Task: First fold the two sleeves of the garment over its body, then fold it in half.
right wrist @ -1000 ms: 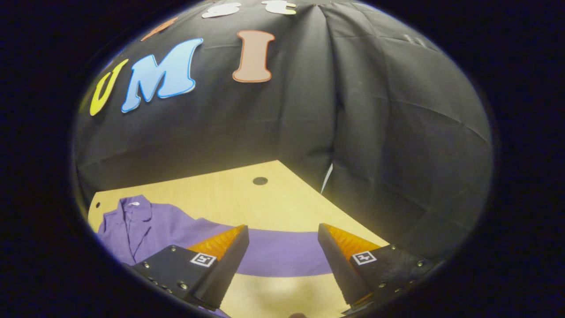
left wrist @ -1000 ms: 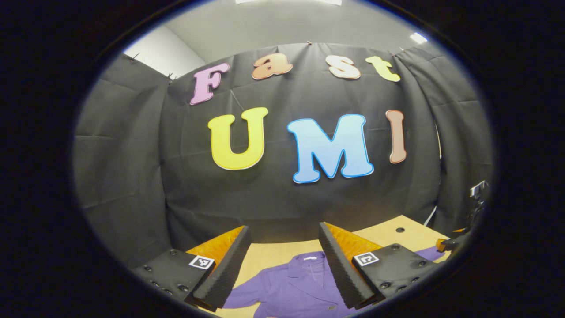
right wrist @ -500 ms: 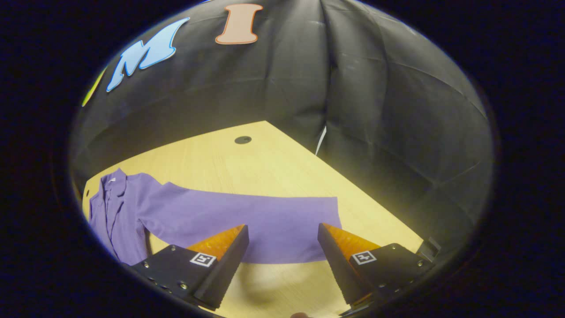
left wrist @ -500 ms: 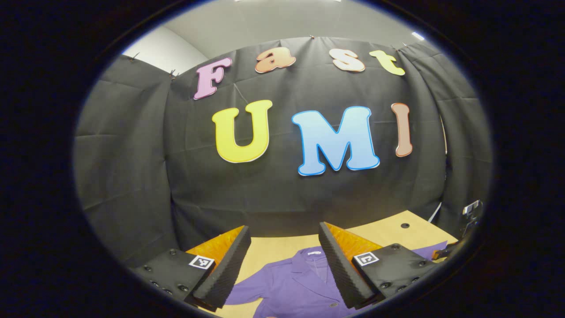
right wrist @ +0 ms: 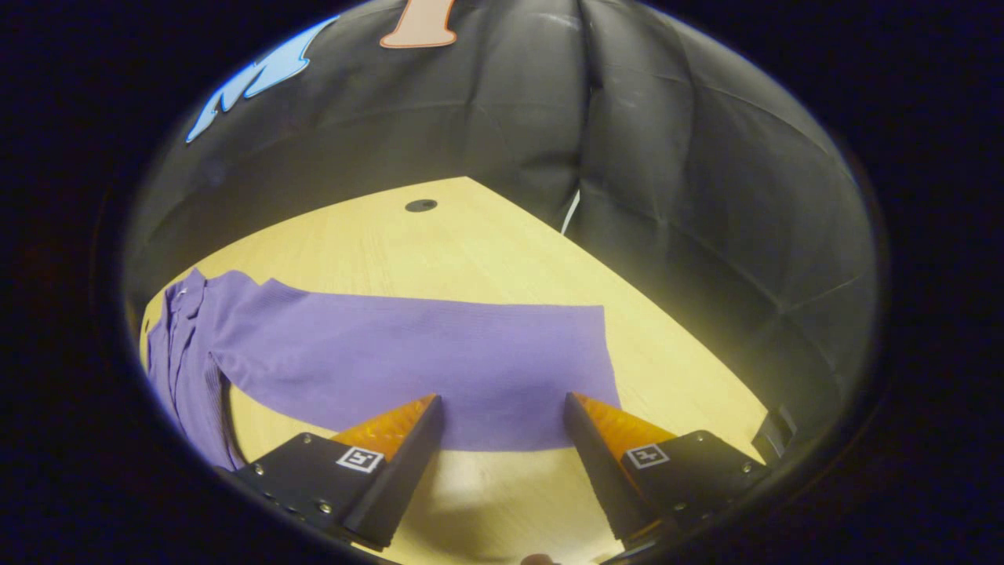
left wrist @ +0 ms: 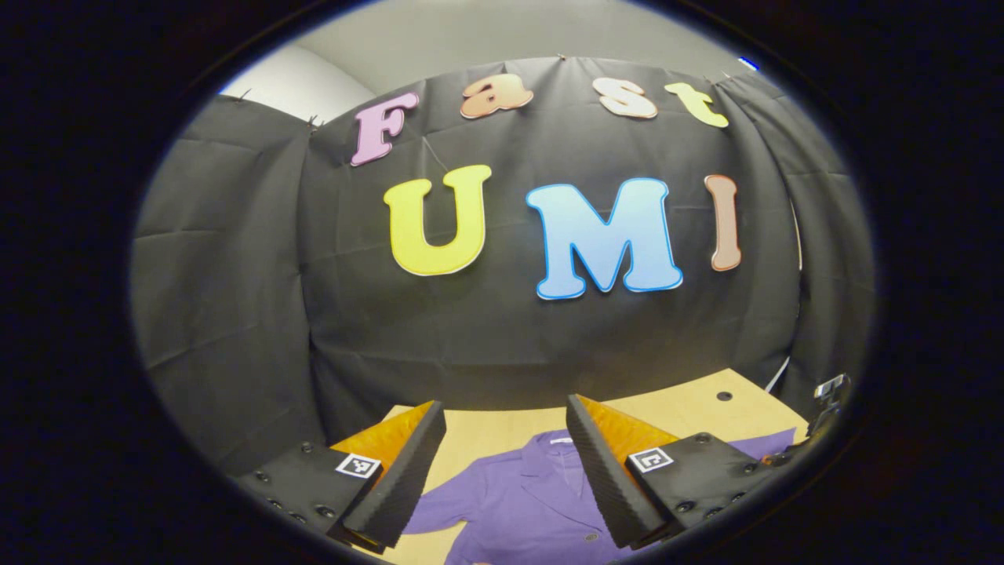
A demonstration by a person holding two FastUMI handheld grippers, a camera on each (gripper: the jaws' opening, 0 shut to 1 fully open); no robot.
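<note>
My left tool (left wrist: 506,439) is held above the table (left wrist: 690,408) with its two fingers spread well apart and nothing between them. Seen through the gap in the left gripper view, the purple garment (left wrist: 541,502) lies flat on the table, its collar (left wrist: 561,443) pointing toward the far edge of the table, where the black cloth wall (left wrist: 235,314) hangs. A button (left wrist: 587,537) shows on the garment's front, close to the inner side of one finger. One sleeve runs out toward the right side of that view, passing behind the tool's body, and its end (left wrist: 773,443) shows near the right edge of the table. A dark round hole (left wrist: 724,395) sits in the table surface near the far right corner.

My right tool (right wrist: 502,420) is also wide apart and grips nothing. It hangs low over the near side of the outstretched sleeve (right wrist: 423,357), which lies flat and straight on the table (right wrist: 486,251). The tips of the fingers stand over the sleeve's near edge; I cannot tell whether they touch the fabric. The sleeve's cuff end (right wrist: 600,353) lies toward the right edge of the table, and the garment's body and collar (right wrist: 184,329) lie at the far left of the right gripper view. A dark round hole (right wrist: 421,205) sits in the table beyond the sleeve, near the far corner.
</note>
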